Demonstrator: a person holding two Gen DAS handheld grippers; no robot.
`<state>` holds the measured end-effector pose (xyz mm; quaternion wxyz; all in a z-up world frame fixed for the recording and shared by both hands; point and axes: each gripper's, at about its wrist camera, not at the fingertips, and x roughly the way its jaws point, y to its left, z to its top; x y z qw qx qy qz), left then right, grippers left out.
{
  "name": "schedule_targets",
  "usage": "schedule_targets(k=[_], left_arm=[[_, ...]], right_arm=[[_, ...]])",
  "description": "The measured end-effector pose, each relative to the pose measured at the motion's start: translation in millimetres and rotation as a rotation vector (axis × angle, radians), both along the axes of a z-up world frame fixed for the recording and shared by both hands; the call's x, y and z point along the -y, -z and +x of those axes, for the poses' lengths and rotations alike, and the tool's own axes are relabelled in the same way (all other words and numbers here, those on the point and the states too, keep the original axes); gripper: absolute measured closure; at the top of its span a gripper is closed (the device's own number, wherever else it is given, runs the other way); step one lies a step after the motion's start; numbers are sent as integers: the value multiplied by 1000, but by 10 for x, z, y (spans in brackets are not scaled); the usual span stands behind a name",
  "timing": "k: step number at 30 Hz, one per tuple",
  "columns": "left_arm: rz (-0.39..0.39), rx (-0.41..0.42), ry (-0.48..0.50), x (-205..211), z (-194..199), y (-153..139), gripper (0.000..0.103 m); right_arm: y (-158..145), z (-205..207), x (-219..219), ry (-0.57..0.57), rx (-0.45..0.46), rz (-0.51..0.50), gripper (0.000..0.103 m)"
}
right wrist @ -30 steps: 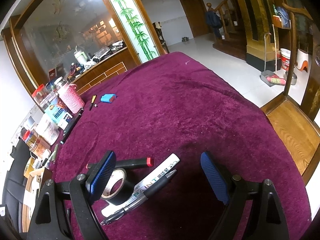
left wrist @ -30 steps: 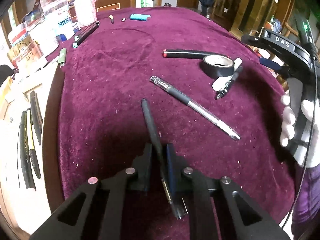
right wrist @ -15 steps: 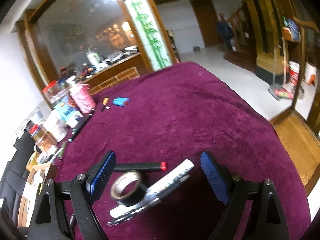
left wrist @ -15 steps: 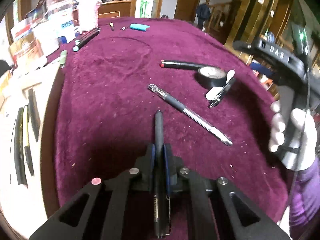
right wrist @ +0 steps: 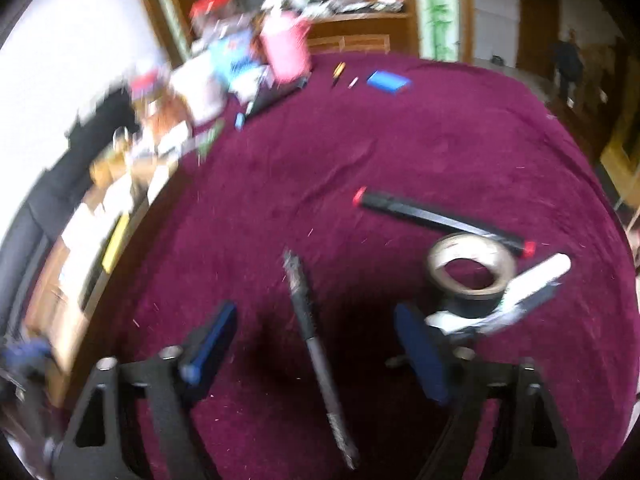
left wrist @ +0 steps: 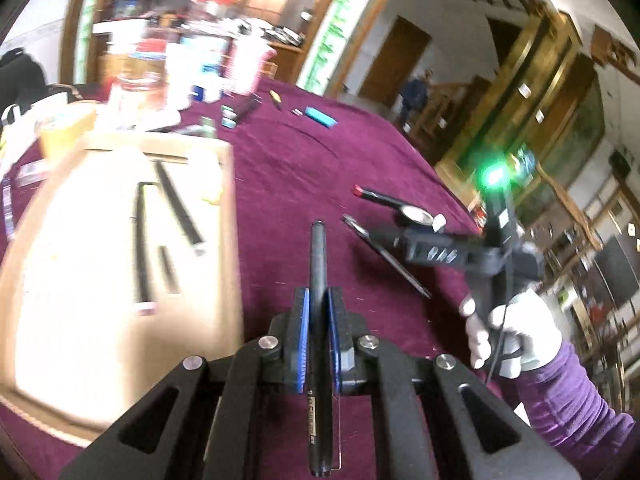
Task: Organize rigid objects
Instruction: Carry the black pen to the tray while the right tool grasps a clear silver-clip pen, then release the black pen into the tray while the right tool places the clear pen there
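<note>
Left gripper (left wrist: 318, 336): I have it clamped on the black pen (left wrist: 319, 264), lifted just beside the box (left wrist: 230, 264).
Right gripper (right wrist: 310, 344): fingers apart, straddling the gel pen (right wrist: 316, 344) lying on the cloth (right wrist: 440, 152).
Advice: I'd carry mine level over the box wall, then centre and lower before closing.

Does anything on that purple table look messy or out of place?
Nothing is broken or spilled. A tape roll, a white marker and a red-capped stick lie jumbled together, and a pen lies loose on the cloth.
</note>
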<state>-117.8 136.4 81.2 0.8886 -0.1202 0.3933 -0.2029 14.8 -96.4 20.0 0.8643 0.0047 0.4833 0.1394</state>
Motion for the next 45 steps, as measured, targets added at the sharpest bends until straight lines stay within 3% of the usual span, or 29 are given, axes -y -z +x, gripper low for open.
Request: schedule_targets(k=[3,5,7,8,12,18,28,35,41,43,45], left_arm=[[-5,22,-66,-305,-94,-36,94],[-28,30,-110,-546,-152,-43,94],[-39,41,-146,-720,-206,-43,94],[-45,44,-166,-828,-215,-35,94],[-64,34,-209,-1076,-220,30,94],[-88,-21,-234,-1297,-132,196,94],[-24,-77,-212,-1204,409,168,94],[45,-182,-228,-1112,866,382,94],[18,-281,-237,-1129,1088,598,94],[3,-273,-243,-1164,1074,583,89],[-7,-256,-246,-1196,1027,544,74]], right_arm=[[82,8,-150,2,49,-138,50],[72,-26,-177,2,58,-133,57],[67,-88,-245,-19,71,-147,88],[62,-135,-289,-18,85,-177,90],[14,-264,-303,-17,116,-121,90],[-247,-381,-287,-15,127,83,90],[-499,-314,-953,-135,43,296,89],[-675,-267,-1383,-221,24,338,89],[-559,26,-1641,-213,-43,307,89],[-466,147,-1706,-202,-68,298,89],[-361,256,-1759,-191,-95,290,89]])
